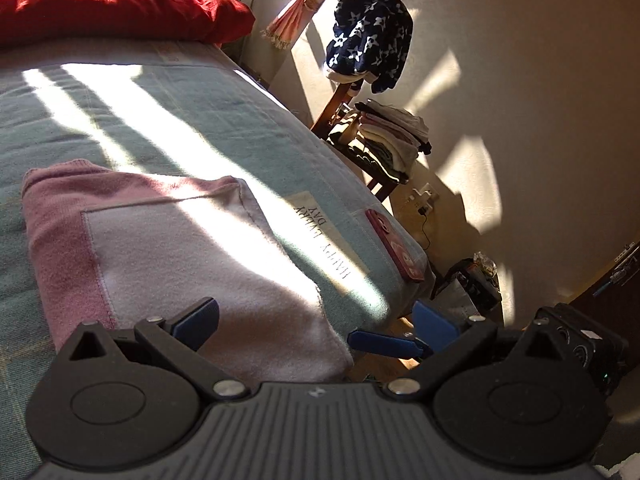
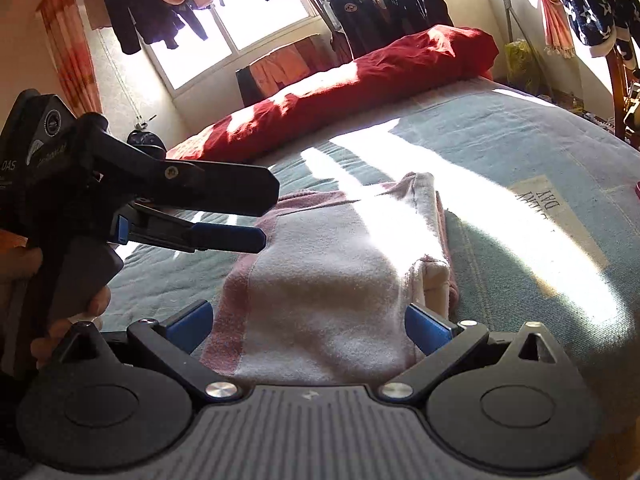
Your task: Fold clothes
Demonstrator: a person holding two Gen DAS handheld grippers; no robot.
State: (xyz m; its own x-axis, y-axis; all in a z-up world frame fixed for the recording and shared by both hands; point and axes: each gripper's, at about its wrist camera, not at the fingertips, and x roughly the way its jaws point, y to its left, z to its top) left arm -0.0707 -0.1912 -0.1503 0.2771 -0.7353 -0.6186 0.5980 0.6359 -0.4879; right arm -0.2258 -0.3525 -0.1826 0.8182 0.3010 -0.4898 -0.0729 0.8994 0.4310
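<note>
Garment: the pink and white garment [image 2: 340,280] lies folded into a compact rectangle on the bed [image 1: 240,120], near the bed's edge; in my right wrist view it fills the middle, toward 12 o'clock from my fingers.
Left claw: my left claw [image 1: 316,328] is released, the jaws stand wide, and it grasps nothing; one blue fingertip [image 1: 200,320] hangs above the cloth, the other past the bed's edge.
Right claw: my right claw [image 2: 308,324] is also released and empty, its jaws standing on both sides of the near end of the fold.
Risk, unfolding: I judge that the fold is loose at its 3 o'clock side, where layers [image 2: 436,276] gape; if I pinch only the top layer, the stack can open again.
Risk, collision: in the right view my left claw sits near, at 9 o'clock; if both close together, the fingers may knock.
Risk, phone: a red phone [image 1: 396,248] lies at the bed's edge, at 2 o'clock from the garment; dragging the cloth sideways could push it off.
Risk, glare: the strong sun stripe hides the seams, so I may misjudge the edge.
</note>
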